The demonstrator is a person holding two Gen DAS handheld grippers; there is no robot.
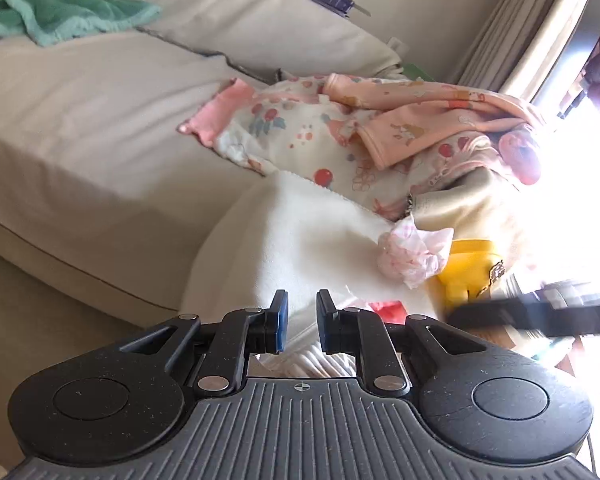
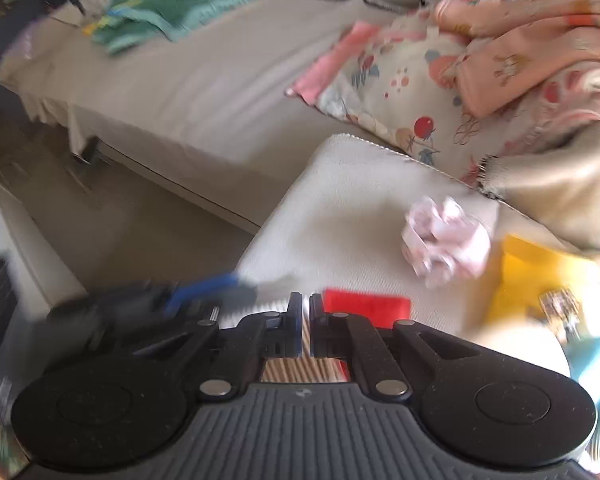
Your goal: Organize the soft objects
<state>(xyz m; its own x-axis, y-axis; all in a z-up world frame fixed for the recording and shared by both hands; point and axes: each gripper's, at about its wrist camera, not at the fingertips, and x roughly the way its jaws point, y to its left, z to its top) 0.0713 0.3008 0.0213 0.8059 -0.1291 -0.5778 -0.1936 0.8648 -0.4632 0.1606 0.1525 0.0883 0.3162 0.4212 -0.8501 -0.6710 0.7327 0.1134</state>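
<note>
A white fleece blanket (image 1: pixel 300 224) drapes over the front of the beige sofa; it also shows in the right wrist view (image 2: pixel 352 208). A crumpled pink-and-white cloth (image 1: pixel 412 252) lies on it, also in the right wrist view (image 2: pixel 444 236). Behind lie a fruit-print cloth (image 1: pixel 300 132) and a peach garment (image 1: pixel 432 116). A yellow garment (image 1: pixel 464 268) sits at the right. My left gripper (image 1: pixel 299 322) is open a little and empty, just short of the blanket. My right gripper (image 2: pixel 305 325) is nearly shut and empty. The left gripper shows blurred in the right wrist view (image 2: pixel 204 292).
A green towel (image 1: pixel 60 12) lies at the sofa's far left, also in the right wrist view (image 2: pixel 188 4). The sofa seat (image 1: pixel 80 120) stretches between. A red item (image 2: pixel 368 308) lies by the blanket's lower edge. Bright window and curtain (image 1: pixel 540 32) at right. Carpet floor (image 2: pixel 140 216) below.
</note>
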